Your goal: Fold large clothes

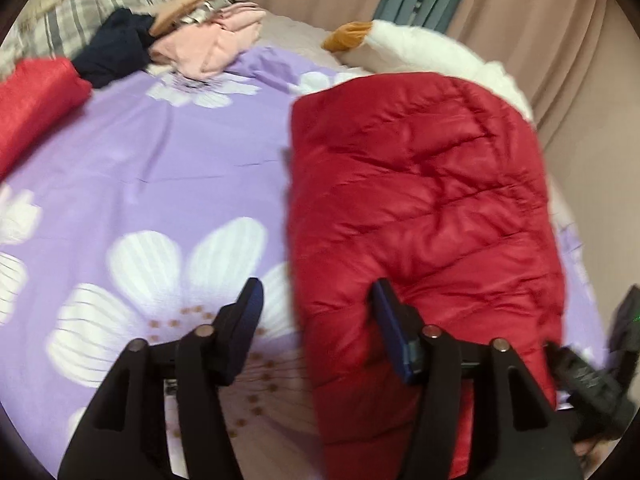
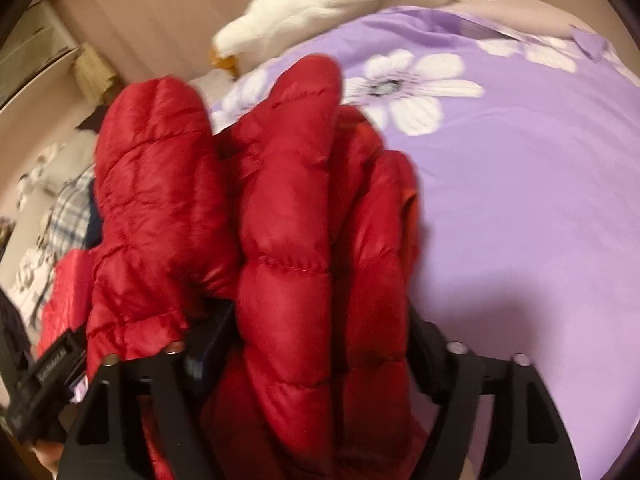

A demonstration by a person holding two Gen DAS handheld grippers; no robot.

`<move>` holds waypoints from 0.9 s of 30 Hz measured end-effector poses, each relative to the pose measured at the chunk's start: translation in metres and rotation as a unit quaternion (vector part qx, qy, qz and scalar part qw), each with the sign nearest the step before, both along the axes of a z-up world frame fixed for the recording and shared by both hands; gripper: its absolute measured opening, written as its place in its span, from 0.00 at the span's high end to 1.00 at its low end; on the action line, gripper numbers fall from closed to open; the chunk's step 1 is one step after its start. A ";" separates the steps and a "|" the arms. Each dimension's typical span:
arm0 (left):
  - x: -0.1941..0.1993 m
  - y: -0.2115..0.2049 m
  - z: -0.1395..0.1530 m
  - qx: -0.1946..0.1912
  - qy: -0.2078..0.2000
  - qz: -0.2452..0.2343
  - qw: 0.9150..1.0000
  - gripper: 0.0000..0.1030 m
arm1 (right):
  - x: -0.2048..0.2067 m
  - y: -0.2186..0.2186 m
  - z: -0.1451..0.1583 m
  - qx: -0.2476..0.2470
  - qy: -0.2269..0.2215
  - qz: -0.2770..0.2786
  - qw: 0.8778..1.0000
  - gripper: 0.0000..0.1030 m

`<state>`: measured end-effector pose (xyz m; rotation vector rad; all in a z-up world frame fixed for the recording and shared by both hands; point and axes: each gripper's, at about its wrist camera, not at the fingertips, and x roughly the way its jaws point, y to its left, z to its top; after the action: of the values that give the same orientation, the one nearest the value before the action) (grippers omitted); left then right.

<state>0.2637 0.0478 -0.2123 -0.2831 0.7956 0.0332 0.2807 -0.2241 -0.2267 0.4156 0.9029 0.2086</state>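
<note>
In the left wrist view, a folded red cloth (image 1: 36, 100) lies at the left edge of the frame on the bed (image 1: 168, 168), whose purple cover has white flowers. Behind it, upper left, sits a pile of clothes (image 1: 188, 36). The left hand-held gripper (image 1: 318, 312) fills the bottom centre with its jaws wide and nothing between them; its right finger touches the near edge of the red jacket (image 1: 420, 200), which lies folded lengthwise across the right half of the frame. A white plush toy (image 1: 420, 48) rests beyond the jacket, upper right.

In the right wrist view, the jacket (image 2: 280, 248) bulges up from the bottom centre, bunched in thick folds between the fingers of the right hand-held gripper (image 2: 308, 344), which clamps it. The purple bed (image 2: 520, 200) spreads to the right, and the plush toy (image 2: 328, 4) lies at the top.
</note>
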 end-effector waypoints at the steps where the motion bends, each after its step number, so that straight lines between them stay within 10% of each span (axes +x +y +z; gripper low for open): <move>1: -0.003 0.002 0.003 0.005 0.001 0.003 1.000 0.42 | -0.007 -0.008 0.001 0.005 0.009 -0.016 1.000 0.18; 9: -0.044 0.031 0.045 0.007 -0.042 0.064 0.997 0.11 | -0.050 -0.030 0.046 -0.053 -0.029 -0.059 0.996 0.17; 27: -0.164 0.010 0.150 -0.002 -0.185 0.005 0.983 0.00 | -0.163 -0.019 0.153 -0.095 -0.205 -0.047 0.973 0.02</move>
<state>0.0998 0.0574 -0.0623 -0.2863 0.4254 -0.0113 0.1175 -0.2434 -0.0742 0.2230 0.4900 0.1125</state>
